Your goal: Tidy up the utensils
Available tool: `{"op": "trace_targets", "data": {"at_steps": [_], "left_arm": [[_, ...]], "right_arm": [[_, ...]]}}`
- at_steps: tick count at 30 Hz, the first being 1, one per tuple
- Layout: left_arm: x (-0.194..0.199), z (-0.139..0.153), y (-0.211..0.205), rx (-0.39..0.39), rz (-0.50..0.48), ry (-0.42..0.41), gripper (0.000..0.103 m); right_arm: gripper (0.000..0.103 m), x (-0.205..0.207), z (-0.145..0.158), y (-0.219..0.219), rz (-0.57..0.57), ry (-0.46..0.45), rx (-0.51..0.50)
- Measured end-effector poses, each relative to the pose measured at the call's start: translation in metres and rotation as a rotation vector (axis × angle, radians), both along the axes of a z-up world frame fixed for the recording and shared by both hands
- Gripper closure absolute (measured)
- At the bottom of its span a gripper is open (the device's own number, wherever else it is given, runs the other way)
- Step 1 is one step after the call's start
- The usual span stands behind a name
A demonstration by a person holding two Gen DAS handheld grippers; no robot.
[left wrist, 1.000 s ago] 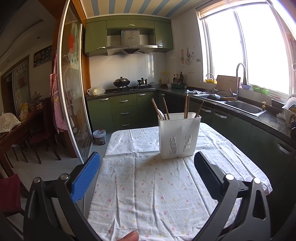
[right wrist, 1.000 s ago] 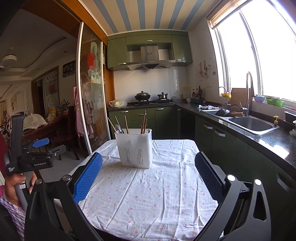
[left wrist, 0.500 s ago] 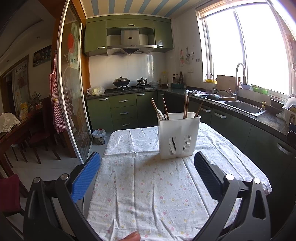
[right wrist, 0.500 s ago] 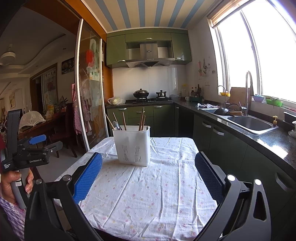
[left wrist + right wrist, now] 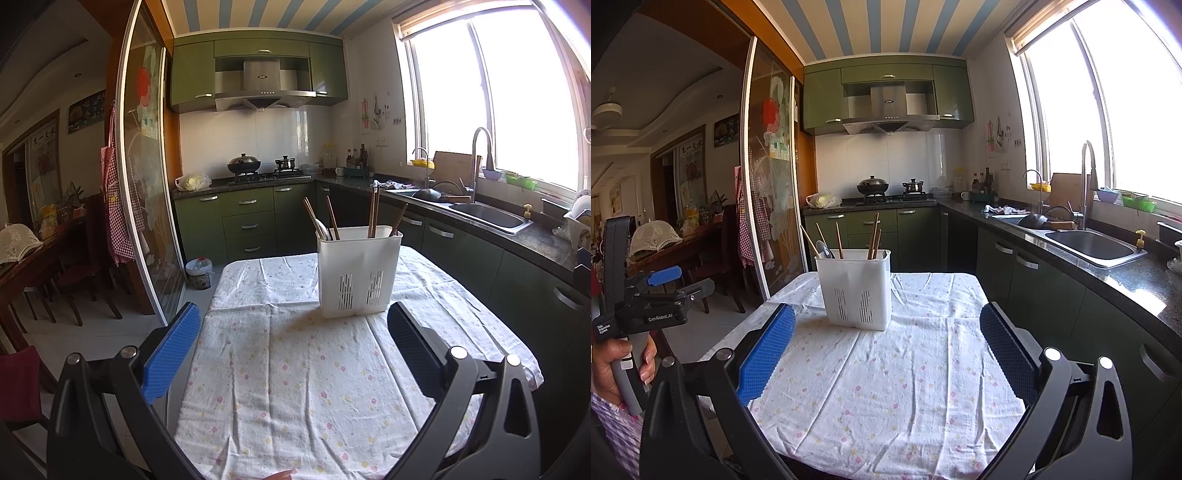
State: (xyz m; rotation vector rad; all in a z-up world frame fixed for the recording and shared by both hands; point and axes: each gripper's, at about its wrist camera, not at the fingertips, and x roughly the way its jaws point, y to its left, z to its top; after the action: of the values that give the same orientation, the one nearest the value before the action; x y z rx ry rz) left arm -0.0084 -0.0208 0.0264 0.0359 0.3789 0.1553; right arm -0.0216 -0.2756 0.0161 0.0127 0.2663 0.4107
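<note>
Kitchen scene, table (image 5: 332,387) under floral white cloth, green cabinets (image 5: 251,218) and stove behind. Sink (image 5: 1093,247) on right counter under bright window.

Left gripper (image 5: 293,328): spread wide, nothing between pads, hanging above near end of table. Blue pad (image 5: 171,354) on one side, dark pad (image 5: 413,350) on other. Also seen from right wrist view at far left (image 5: 670,282), held by a hand (image 5: 617,365) off table edge, well apart from holder.

Right gripper (image 5: 886,328): also spread wide, holding nothing, above near end of table, pointing toward holder.

White plastic utensil holder (image 5: 358,271) upright on cloth, far half of table, slotted vents on front face. In right view (image 5: 855,290) sits left of centre line; in left view slightly right of centre. Not touched by either gripper, clear gap to both.

Inside holder: several brown chopsticks (image 5: 373,212) standing and leaning at different angles, plus a pale spoon (image 5: 322,229) at left end. Same contents in right view: chopsticks (image 5: 874,236), spoon (image 5: 823,249). Can't tell which compartment each sits in; dividers hidden by rim.

Fingertip (image 5: 282,474) just showing at bottom edge of left view.
</note>
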Motion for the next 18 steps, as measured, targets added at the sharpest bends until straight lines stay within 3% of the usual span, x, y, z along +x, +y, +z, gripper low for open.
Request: {"op": "trace_targets", "data": {"at_steps": [18], "left_arm": [[0.0017,0.003,0.0024,-0.006,0.003,-0.005,0.007]], "right_arm": [[0.004,0.0034,-0.0028,0.0,0.003,0.008,-0.001]]}}
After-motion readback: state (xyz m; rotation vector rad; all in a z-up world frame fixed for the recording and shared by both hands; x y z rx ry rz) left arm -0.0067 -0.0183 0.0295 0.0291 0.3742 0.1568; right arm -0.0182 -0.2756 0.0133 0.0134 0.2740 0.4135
